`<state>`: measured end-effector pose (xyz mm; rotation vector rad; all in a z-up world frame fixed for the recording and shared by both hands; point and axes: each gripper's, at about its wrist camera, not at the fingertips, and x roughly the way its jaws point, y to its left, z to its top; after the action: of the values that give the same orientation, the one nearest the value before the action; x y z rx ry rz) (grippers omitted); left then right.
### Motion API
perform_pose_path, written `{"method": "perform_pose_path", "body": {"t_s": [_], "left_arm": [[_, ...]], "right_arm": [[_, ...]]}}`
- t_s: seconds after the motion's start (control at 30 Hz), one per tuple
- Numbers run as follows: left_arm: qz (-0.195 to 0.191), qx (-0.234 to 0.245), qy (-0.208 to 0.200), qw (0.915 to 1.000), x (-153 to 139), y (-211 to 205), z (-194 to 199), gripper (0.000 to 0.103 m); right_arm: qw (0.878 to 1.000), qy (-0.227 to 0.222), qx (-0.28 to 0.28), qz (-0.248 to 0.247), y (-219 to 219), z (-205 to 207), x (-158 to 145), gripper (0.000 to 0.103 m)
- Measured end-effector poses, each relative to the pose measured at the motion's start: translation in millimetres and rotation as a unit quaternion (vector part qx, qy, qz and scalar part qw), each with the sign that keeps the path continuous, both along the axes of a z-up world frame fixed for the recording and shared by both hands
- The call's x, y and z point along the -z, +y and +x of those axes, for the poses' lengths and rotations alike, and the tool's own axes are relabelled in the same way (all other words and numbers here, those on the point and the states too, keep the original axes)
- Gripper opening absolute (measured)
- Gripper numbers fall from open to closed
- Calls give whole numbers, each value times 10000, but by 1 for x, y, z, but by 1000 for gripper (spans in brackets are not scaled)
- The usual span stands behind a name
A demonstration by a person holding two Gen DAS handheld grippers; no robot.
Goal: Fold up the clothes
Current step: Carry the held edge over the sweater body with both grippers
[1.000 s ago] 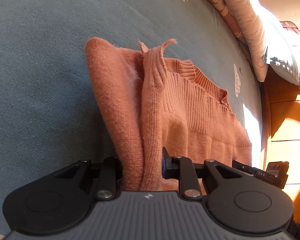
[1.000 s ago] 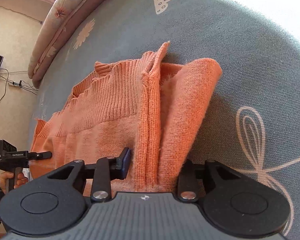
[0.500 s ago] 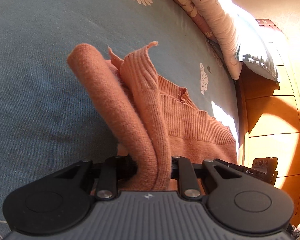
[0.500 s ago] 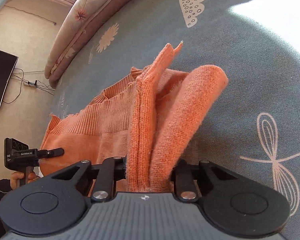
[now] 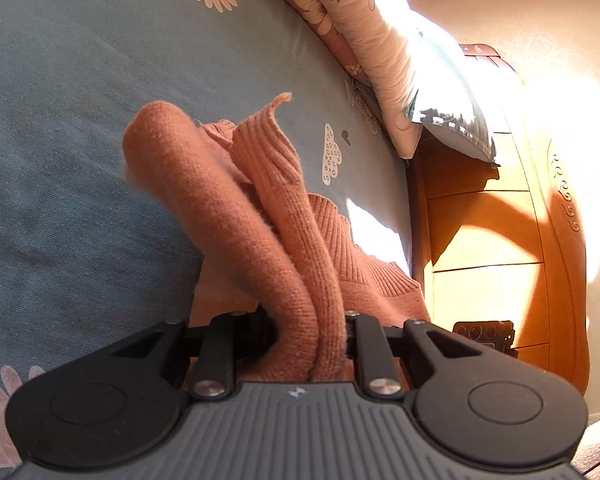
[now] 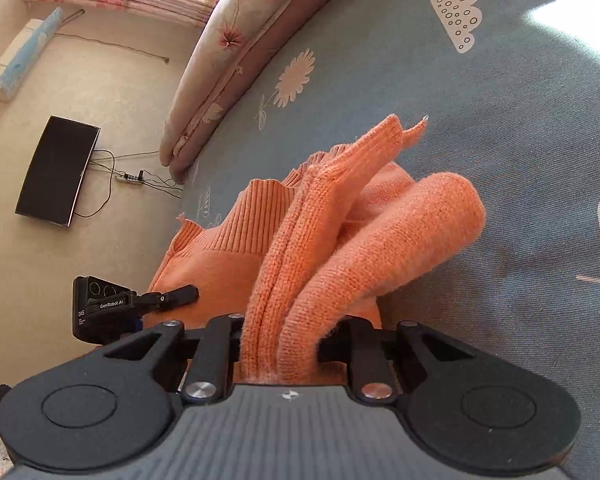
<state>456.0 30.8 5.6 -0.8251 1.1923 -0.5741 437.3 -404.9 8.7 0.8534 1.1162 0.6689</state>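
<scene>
Both grippers, left gripper [image 5: 308, 344] and right gripper [image 6: 288, 344], are clamped on the orange knit sweater [image 6: 340, 232] over the blue bedsheet [image 5: 80, 120]. Only the right view shows a monitor [image 6: 56, 170] at nine o'clock; the left shows a wooden headboard [image 5: 492, 248] at three.

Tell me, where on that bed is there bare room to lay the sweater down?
Bare blue bedsheet spreads beyond the orange sweater toward the cloud print, and beside it in the left view. It is crowded along the folded quilt by the headboard, and where the sweater's hem lies.

Orange ribbed sweater [image 6: 340, 240] on blue-grey bedsheet [image 6: 500, 100] printed with white daisies, clouds
</scene>
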Motion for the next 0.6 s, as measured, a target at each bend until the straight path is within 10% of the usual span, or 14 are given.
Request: {"method": "perform_pose_path", "body": {"t_s": [0.6], "left_arm": [[-318,1366,30,9901,-37,-105,-19,19]], "right_arm": [[9949,14,1004,99,-36,-109,-63,23]]}}
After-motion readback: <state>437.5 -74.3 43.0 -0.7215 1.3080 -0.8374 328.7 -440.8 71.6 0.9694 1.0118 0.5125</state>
